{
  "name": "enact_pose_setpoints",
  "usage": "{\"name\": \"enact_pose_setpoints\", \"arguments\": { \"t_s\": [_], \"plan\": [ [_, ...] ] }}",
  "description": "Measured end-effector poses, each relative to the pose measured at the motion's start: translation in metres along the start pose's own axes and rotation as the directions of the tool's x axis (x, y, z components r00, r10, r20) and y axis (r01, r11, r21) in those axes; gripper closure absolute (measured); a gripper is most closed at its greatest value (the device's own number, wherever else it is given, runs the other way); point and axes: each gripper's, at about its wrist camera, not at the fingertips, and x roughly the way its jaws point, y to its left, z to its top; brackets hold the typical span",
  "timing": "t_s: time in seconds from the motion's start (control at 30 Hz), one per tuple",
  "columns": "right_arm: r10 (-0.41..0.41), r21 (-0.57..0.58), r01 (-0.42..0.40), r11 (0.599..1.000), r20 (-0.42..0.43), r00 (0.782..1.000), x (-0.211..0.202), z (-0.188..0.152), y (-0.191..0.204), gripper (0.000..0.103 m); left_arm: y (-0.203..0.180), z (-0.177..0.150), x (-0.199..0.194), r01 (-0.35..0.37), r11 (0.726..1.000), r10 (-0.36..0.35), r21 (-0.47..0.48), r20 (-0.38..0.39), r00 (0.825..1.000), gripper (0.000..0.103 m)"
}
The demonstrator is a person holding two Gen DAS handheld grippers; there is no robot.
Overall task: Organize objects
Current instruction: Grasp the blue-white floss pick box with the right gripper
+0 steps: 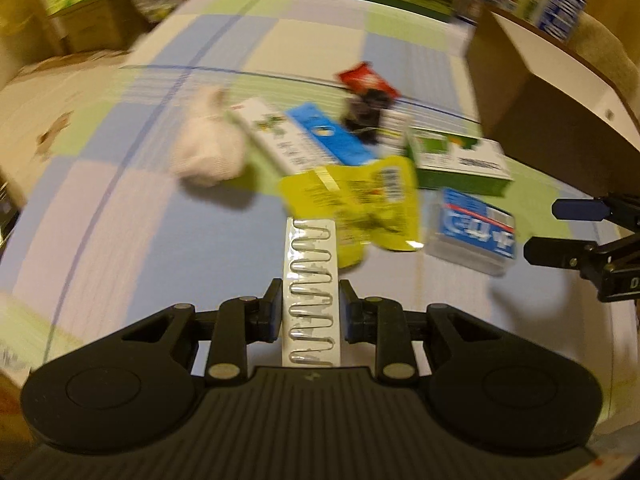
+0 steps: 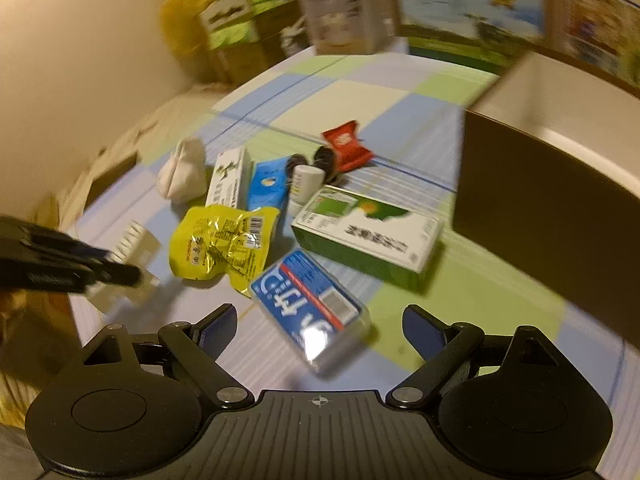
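My left gripper (image 1: 310, 308) is shut on a white blister strip (image 1: 310, 292) and holds it above the checked cloth; the strip also shows in the right wrist view (image 2: 132, 248). My right gripper (image 2: 318, 326) is open and empty, hovering just short of a blue clear-wrapped packet (image 2: 310, 302), which also shows in the left wrist view (image 1: 472, 232). A yellow foil pouch (image 2: 222, 244) lies left of the packet. A green-and-white box (image 2: 368, 232) lies behind it. A dark open box (image 2: 552, 200) stands at the right.
Behind the pouch lie a white cloth bundle (image 2: 182, 176), a white carton (image 2: 228, 180), a blue carton (image 2: 268, 188), a small white bottle (image 2: 306, 182), dark round items (image 2: 324, 158) and a red wrapper (image 2: 346, 146). Printed boxes (image 2: 472, 8) line the far edge.
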Motion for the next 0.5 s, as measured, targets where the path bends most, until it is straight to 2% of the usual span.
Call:
{"name": "enact_pose_setpoints", "arguments": {
  "t_s": [0.17, 0.27, 0.4, 0.5],
  "plan": [
    [0.019, -0.131, -0.027, 0.991, -0.062, 0.998, 0.031, 0.008, 0.009, 0.015, 0.029, -0.011, -0.008, -0.067, 0.993, 0.067, -0.093, -0.005, 0.998, 0.080],
    [0.020, -0.193, -0.037, 0.981, -0.089, 0.996, 0.044, 0.009, 0.014, 0.019, 0.042, -0.017, -0.010, -0.098, 0.986, 0.097, -0.132, -0.014, 0.995, 0.080],
    [0.003, -0.242, -0.032, 0.970, -0.117, 0.993, 0.059, 0.009, 0.019, 0.030, 0.054, -0.021, -0.012, -0.122, 0.978, 0.120, -0.167, -0.024, 0.993, 0.080],
    [-0.024, -0.277, -0.012, 0.961, -0.125, 0.992, 0.067, 0.006, 0.023, 0.044, 0.055, -0.022, -0.012, -0.130, 0.977, 0.127, -0.171, -0.025, 0.992, 0.080]
  ]
}}
